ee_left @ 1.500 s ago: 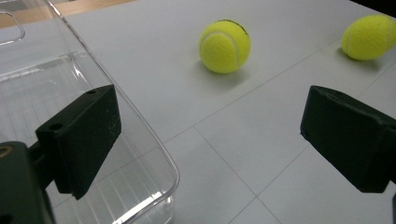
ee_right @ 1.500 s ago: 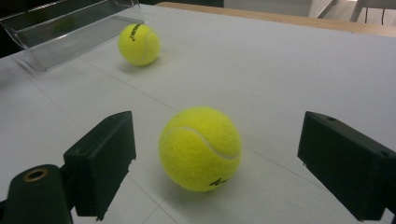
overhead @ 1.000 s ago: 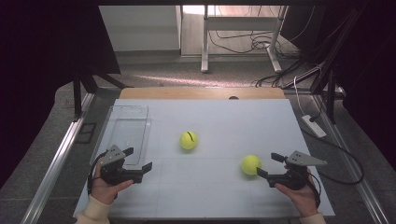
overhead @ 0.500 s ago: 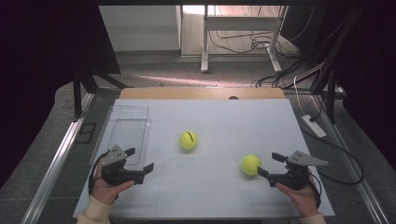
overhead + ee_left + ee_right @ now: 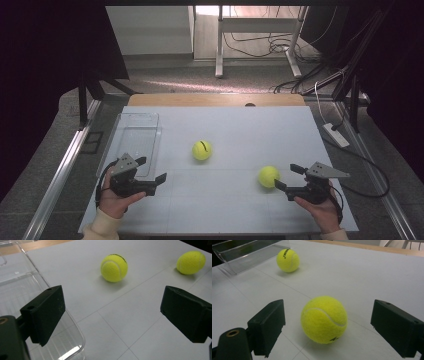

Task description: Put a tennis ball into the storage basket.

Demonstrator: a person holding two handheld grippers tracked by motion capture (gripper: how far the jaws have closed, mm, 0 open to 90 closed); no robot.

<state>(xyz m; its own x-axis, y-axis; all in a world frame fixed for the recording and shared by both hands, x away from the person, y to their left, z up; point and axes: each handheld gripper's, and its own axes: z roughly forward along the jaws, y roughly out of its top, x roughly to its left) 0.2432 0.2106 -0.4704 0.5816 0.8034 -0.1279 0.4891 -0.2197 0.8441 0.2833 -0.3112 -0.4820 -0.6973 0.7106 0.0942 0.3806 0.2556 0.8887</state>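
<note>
Left gripper (image 5: 148, 170) fingers spread wide, right gripper (image 5: 288, 176) likewise, seemingly level

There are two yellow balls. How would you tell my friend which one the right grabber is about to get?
Start at the white table and find the clear plastic tray on its left side. Go to the opposite side, where the right gripper rests with its jaws open. The tennis ball just in front of those jaws is the one; the other tennis ball sits mid-table, nearer the tray.

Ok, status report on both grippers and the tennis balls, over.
Left gripper open, beside the clear tray. Right gripper open, lined up on the near tennis ball, not gripping. Second ball mid-table. Nothing in the way.
</note>
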